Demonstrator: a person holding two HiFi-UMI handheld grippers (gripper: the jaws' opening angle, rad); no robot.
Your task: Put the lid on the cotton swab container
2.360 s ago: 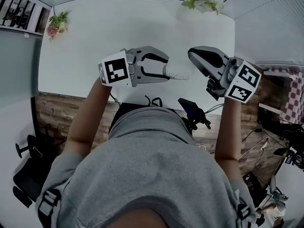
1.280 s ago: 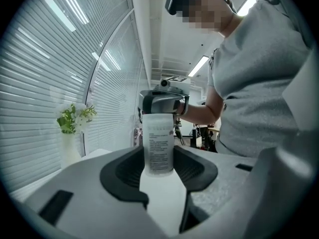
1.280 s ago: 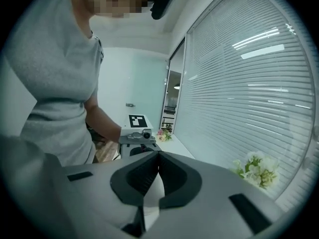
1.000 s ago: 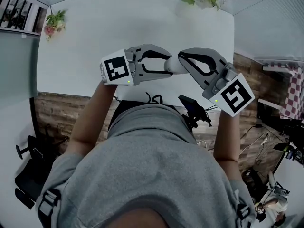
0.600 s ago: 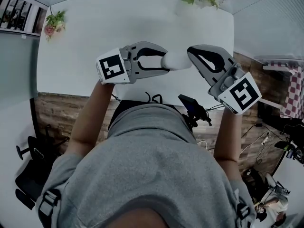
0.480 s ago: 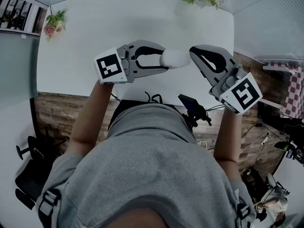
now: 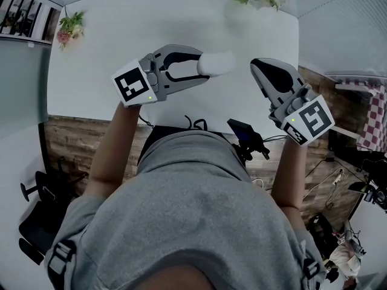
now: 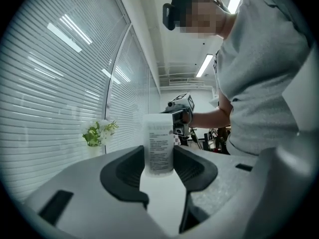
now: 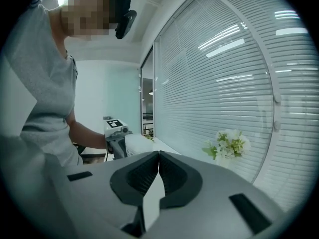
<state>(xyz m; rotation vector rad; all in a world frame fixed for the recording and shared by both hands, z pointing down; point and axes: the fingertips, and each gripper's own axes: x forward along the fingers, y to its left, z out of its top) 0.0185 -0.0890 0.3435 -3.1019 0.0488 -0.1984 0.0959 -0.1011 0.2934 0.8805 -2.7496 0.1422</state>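
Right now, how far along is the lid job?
Done, apparently: the cotton swab container shows a smooth, closed free end in the head view, so the lid seems on, though no seam is discernible. In hand: the left gripper clamps the container in its fingers above the table. The right gripper is shut, empty and clear of it. Left: probably setting the container down.

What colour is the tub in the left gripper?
White, with small grey print on its side; the cotton swab container shows best in the left gripper view.
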